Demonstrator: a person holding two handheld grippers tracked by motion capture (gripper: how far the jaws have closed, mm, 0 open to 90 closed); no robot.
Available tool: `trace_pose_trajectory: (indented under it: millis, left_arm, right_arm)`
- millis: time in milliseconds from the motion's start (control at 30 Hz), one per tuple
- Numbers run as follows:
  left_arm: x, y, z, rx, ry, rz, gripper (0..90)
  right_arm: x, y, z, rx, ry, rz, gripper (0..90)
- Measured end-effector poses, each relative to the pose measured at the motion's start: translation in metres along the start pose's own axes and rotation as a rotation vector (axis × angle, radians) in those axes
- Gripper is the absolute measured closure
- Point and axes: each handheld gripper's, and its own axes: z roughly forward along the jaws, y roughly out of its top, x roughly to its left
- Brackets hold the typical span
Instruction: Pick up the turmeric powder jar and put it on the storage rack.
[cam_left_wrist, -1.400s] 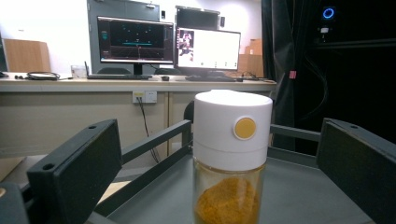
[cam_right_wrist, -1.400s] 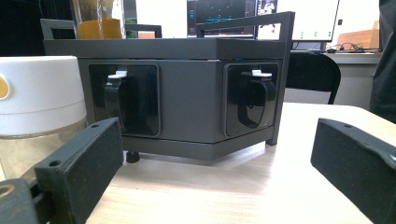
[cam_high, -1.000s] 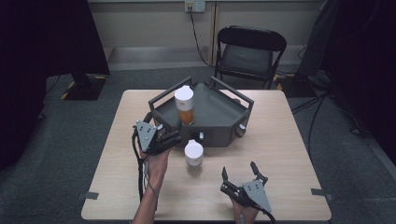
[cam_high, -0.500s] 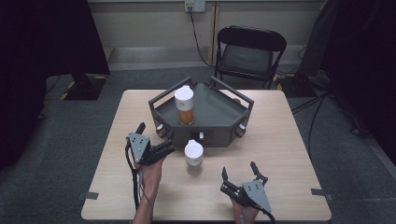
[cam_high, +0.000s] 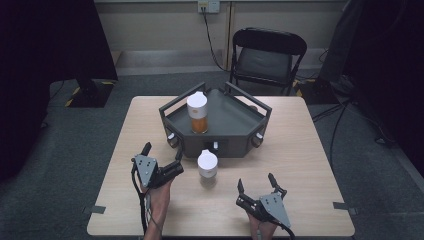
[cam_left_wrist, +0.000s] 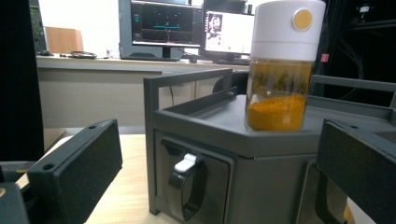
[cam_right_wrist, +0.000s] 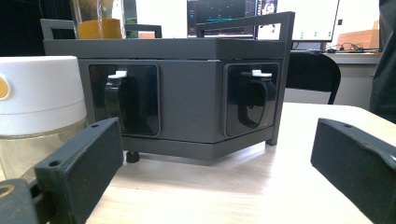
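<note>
Jars are the work here: one with orange powder (cam_high: 197, 115) stands on the grey rack (cam_high: 235, 122), and a second, white-capped jar (cam_high: 207, 165) stands on the bench (cam_high: 300, 150) just before it. Left gripper (cam_high: 162, 156) hovers beside that second jar, jaws spread, holding nothing. Right gripper (cam_high: 256, 186) rests nearer the person, also released. It looks like the approach step; next, one gripper must straddle the bench jar squarely below its cap, then close.

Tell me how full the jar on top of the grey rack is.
Partly full. The jar stands upright on the rack; orange powder fills its lower part, with smeared glass above under the white lid.
</note>
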Motion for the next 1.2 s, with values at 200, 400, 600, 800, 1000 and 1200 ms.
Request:
trace_pose_trajectory:
  millis: [200,400,600,800,1000,1200]
  left_arm:
    - [0.001,-0.01,-0.008,0.003,0.014,-0.006,0.0]
    - [0.0,-0.02,-0.013,0.004,0.03,0.004,0.0]
    - [0.001,-0.03,-0.02,0.013,0.034,0.01,0.0]
    - [0.001,-0.041,-0.026,0.021,0.042,0.008,0.0]
    - [-0.001,-0.048,-0.03,0.023,0.053,0.01,0.0]
    - [-0.002,-0.053,-0.032,0.015,0.056,0.018,0.0]
  right_arm:
    - [0.0,0.0,0.0,0.0,0.0,0.0,1.2]
    - [0.0,0.0,0.0,0.0,0.0,0.0,1.2]
    - [0.0,0.0,0.0,0.0,0.0,0.0,1.2]
    - [0.0,0.0,0.0,0.0,0.0,0.0,1.2]
    - [0.0,0.0,0.0,0.0,0.0,0.0,1.2]
    - [0.0,0.0,0.0,0.0,0.0,0.0,1.2]
